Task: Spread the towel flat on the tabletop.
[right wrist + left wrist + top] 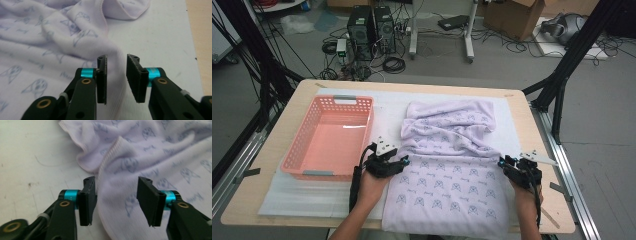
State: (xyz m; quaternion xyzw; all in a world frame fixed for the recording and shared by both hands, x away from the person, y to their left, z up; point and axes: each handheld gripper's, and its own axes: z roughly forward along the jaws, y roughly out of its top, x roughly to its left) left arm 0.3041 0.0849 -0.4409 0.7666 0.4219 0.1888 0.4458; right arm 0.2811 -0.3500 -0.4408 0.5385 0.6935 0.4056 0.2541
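Note:
A lilac cloth [447, 165] printed with small dog faces lies on a white mat, flat at the front and bunched in folds toward the back. My left gripper [404, 161] is at the cloth's left edge. In the left gripper view the cloth [150, 152] has its ribbed hem running between the wide-apart jaws of that gripper [117, 185], which is open. My right gripper [502, 162] is at the cloth's right edge. In the right gripper view that gripper [116, 60] is open with a narrower gap, and the hem of the cloth [37, 45] lies between its jaws.
A pink slotted basket [301, 135] stands on the left of the white mat [312, 195], just left of my left hand. The wooden table [269, 150] ends close to the right gripper. Computers, cables and boxes sit on the floor beyond.

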